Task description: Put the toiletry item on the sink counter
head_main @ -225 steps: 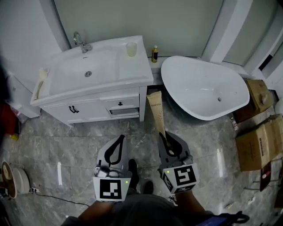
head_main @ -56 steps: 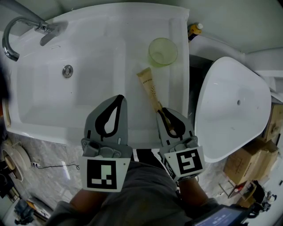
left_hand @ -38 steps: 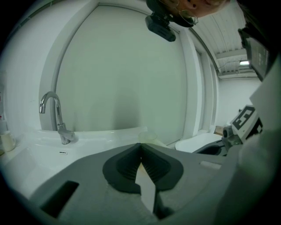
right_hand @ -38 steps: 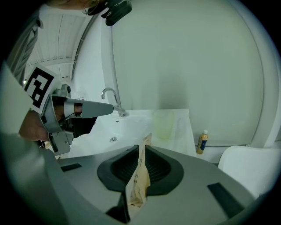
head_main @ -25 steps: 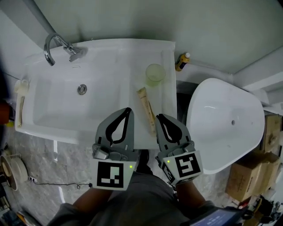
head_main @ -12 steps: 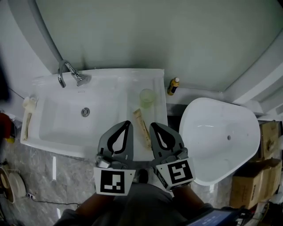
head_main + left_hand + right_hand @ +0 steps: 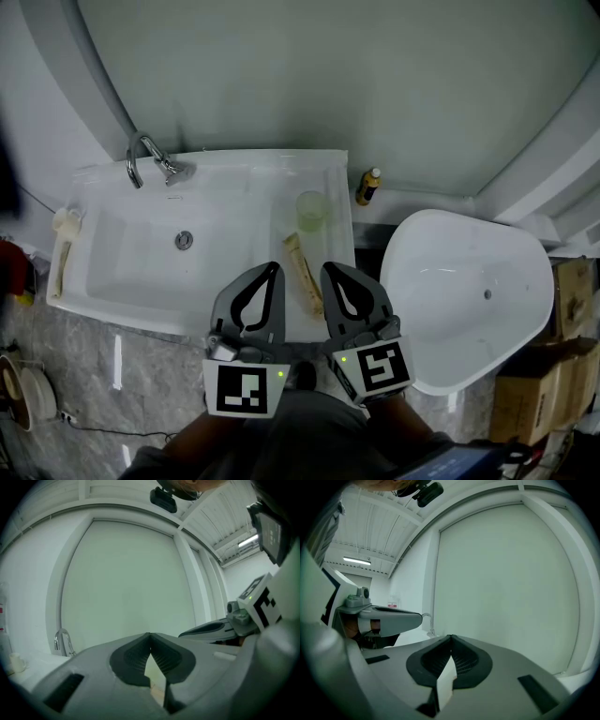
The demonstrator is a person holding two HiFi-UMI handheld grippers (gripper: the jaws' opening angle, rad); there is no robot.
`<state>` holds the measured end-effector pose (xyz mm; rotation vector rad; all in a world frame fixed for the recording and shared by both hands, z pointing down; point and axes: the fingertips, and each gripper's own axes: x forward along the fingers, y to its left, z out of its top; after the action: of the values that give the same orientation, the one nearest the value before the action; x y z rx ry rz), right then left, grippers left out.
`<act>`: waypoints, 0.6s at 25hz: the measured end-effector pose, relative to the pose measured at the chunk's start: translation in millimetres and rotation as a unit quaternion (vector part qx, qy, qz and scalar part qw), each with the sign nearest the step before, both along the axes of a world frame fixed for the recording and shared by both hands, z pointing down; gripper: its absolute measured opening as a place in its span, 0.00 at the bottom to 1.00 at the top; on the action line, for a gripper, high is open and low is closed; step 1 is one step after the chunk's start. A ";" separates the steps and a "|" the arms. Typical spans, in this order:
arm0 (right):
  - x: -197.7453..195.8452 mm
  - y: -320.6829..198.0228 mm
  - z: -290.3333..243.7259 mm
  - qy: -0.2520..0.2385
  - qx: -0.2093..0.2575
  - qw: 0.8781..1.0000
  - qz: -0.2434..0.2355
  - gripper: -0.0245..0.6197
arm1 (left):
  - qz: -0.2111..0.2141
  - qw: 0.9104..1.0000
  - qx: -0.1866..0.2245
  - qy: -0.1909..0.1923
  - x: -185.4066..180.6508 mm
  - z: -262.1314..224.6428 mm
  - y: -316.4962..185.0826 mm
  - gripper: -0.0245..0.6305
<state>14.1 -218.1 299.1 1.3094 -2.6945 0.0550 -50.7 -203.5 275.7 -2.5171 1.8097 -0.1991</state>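
On sink surface (image 7: 335, 234) right of basin (image 7: 141, 258), tube (image 7: 302, 281) lying flat, near upright cup (image 7: 310, 211), contents unclear, left gripper (image 7: 273, 268) clenched, empty, right gripper (image 7: 328, 268) clenched, empty, tube between them.

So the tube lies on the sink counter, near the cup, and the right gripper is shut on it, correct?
Not quite. The tube does lie on the sink counter near the cup, but the right gripper is shut on nothing. The right gripper view shows its jaws together with nothing between them.
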 end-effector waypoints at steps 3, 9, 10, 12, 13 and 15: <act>1.0 1.0 2.1 0.000 0.001 1.000 -0.001 0.06 | 0.000 1.000 0.003 0.002 1.7 -1.0 0.2 0.05; 1.8 1.1 2.6 -0.001 -0.003 1.000 0.000 0.06 | 0.002 1.000 -0.001 -0.003 3.0 0.6 0.3 0.05; 1.9 0.8 2.5 -0.002 -0.004 1.000 0.000 0.06 | 0.003 1.000 -0.002 -0.004 3.1 1.1 0.1 0.05; 2.0 0.4 2.8 -0.004 -0.005 1.000 0.001 0.06 | 0.003 1.000 -0.002 -0.004 3.5 1.3 -0.3 0.05; 2.2 0.3 3.2 -0.004 -0.005 1.000 0.001 0.06 | 0.003 1.000 -0.001 -0.004 3.7 1.3 -0.4 0.05; 2.4 0.2 3.4 -0.004 -0.003 1.000 0.000 0.06 | 0.004 1.000 -0.001 -0.005 4.1 1.1 -0.5 0.05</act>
<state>16.5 -217.9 302.6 1.3106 -2.6981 0.0678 -46.6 -204.0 276.8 -2.5187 1.7964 -0.2129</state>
